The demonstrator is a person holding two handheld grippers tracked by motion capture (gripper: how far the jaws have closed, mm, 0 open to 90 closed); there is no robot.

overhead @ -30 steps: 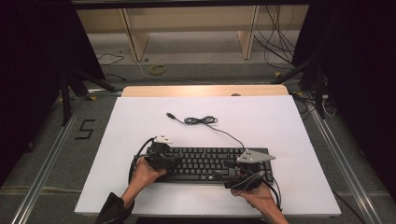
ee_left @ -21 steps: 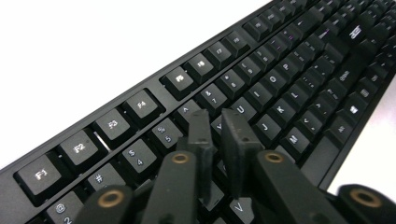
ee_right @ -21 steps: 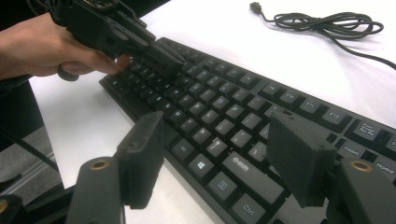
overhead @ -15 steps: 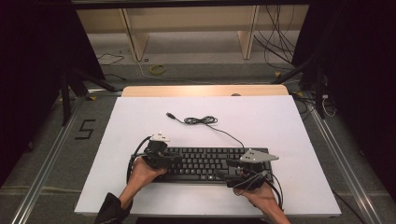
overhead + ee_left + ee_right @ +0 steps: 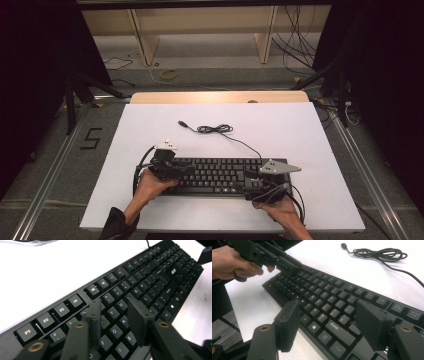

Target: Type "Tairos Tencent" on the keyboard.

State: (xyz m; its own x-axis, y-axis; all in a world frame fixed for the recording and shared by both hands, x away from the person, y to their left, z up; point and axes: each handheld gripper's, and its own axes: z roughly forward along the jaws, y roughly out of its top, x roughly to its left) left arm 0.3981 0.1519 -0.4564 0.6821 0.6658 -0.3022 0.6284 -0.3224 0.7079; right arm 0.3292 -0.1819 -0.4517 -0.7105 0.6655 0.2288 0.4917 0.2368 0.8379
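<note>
Both claws hover open and empty over the keyboard (image 5: 215, 175): left claw (image 5: 187, 171), right claw (image 5: 250, 175); I'd press keys lightly, straight down, tips centred, one claw per side

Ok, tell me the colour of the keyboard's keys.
Black, with white legends; the keyboard shows best in the right gripper view.

Bright overhead light, dark surroundings; close tongs views slightly blurred.
</note>
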